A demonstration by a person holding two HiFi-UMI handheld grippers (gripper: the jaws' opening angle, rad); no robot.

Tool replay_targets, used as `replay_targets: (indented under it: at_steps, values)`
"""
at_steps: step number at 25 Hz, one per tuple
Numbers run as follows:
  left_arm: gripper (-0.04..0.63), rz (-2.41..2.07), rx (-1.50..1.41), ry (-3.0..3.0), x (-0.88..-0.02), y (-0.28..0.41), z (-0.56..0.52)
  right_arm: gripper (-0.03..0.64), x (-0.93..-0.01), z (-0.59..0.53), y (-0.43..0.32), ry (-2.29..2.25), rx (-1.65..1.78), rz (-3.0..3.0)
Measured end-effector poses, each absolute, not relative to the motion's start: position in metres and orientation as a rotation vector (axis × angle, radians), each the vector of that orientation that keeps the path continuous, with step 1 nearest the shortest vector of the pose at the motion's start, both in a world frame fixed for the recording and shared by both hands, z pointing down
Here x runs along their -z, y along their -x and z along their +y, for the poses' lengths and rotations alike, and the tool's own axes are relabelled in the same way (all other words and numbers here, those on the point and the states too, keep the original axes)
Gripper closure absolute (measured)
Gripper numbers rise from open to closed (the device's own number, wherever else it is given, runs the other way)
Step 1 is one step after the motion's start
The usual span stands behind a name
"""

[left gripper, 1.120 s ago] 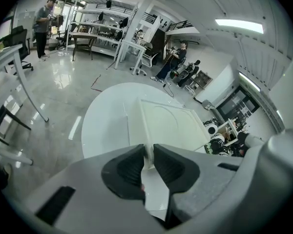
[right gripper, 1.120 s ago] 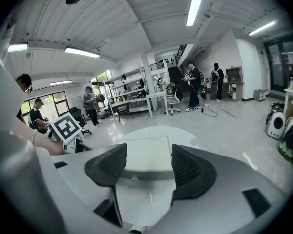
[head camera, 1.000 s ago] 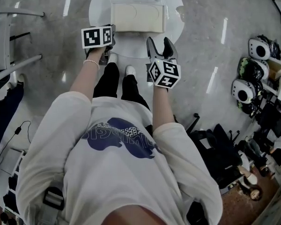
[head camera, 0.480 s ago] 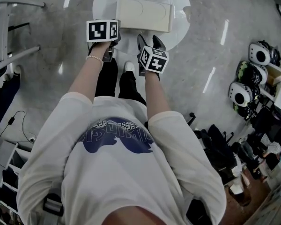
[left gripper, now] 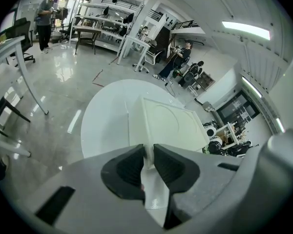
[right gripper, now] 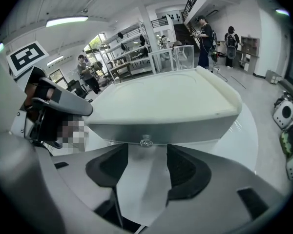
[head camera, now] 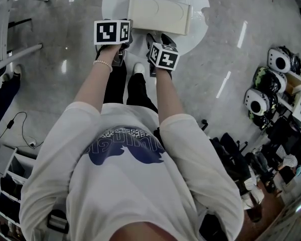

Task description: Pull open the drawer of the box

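The box (head camera: 158,15) sits on a round white table (head camera: 113,6), toward the person's side of it. The left gripper (left gripper: 149,154) has its jaws nearly together, pinching the box's near left corner; the pads cover the contact, so the grip looks firm rather than plainly is. The right gripper (right gripper: 146,155) hangs low before the box, jaws moderately apart and holding nothing. The drawer (right gripper: 195,129) faces it, pushed in, its small knob (right gripper: 146,141) just beyond the tips, in line with the gap.
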State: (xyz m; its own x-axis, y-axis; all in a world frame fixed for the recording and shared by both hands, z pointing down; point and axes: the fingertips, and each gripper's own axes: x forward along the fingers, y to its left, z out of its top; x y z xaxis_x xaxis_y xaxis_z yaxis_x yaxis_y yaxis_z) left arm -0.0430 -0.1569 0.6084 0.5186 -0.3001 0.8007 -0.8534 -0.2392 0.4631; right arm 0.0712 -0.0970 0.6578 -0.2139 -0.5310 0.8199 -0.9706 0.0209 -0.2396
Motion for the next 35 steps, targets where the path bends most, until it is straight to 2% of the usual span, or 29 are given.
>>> replay_targets:
  at_steps: [18,29,31,35]
  values:
    - [0.526,-0.956,-0.694,-1.775,-0.6064,0.0441,-0.1564,0.497,-0.6622,-0.1035,-0.0703,-1.478,-1.143,-1.697]
    - [0.525,-0.955,-0.703,-1.775,-0.6073,0.044,-0.1555,0.511,-0.6635,-0.1029,-0.0708,-1.446,-1.17,-1.666]
    - [0.526,-0.957,-0.704,-1.775,-0.6074,0.0443,-0.1552,0.538,-0.6635,-0.1029,-0.069,-1.43,-1.169,-1.667]
    - [0.525,-0.958,-0.705,-1.775,-0.6041,0.0472,-0.1546,0.54,-0.6602,-0.1024,-0.0654,-1.415,-1.163,-1.666]
